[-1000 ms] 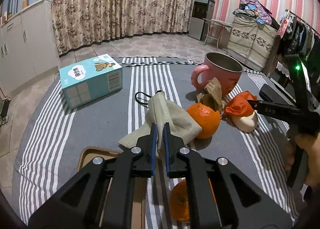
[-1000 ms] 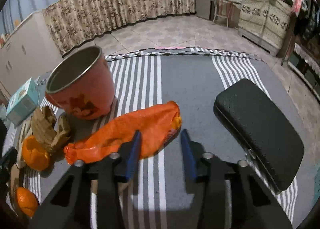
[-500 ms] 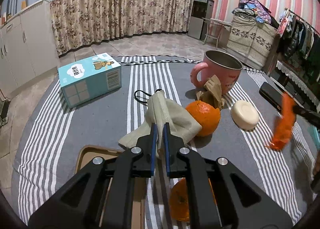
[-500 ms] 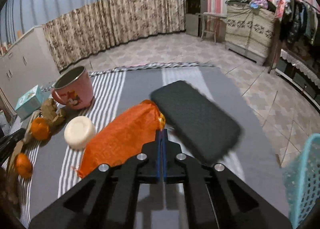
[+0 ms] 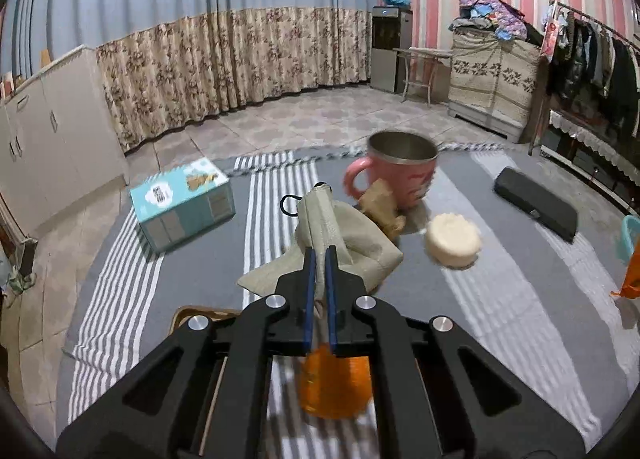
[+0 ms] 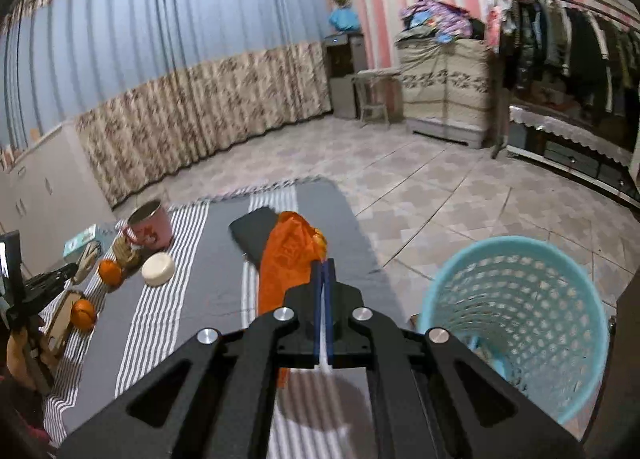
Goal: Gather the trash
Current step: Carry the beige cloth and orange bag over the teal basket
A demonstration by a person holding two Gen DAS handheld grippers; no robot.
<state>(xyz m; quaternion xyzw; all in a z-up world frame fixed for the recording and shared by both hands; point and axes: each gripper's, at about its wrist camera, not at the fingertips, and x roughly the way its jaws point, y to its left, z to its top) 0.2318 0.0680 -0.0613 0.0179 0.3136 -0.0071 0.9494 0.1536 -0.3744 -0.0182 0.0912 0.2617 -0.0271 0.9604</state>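
Both pairs of tongs are pinching trash above a desk covered in a grey-and-white striped cloth [image 5: 520,299]. The right tongs [image 6: 323,265], pressed together, grip a crumpled orange plastic bag [image 6: 286,259], which hangs from their tips over the cloth. A light-blue perforated plastic basket [image 6: 516,323] stands on the tiled floor, just right of and below those tongs, its mouth open toward them.

The left tongs [image 5: 319,255] are clamped on a beige cloth face mask with black ear loops [image 5: 336,235], which rises ahead of their tips. Beyond it stand a pink metal-lined mug [image 5: 400,173] and a scrap of crumpled brown paper [image 5: 382,207]; a round cream soap-like disc [image 5: 453,241] lies to the right. A blurred orange fruit [image 5: 334,387] sits right under the jaws.

The step in hand appears to be dropping the bag into the basket. It would go best if the right tongs travel right until the whole dangling bag hangs inside the rim, not across it, before letting go. The light bag may drift or snag on the rim.
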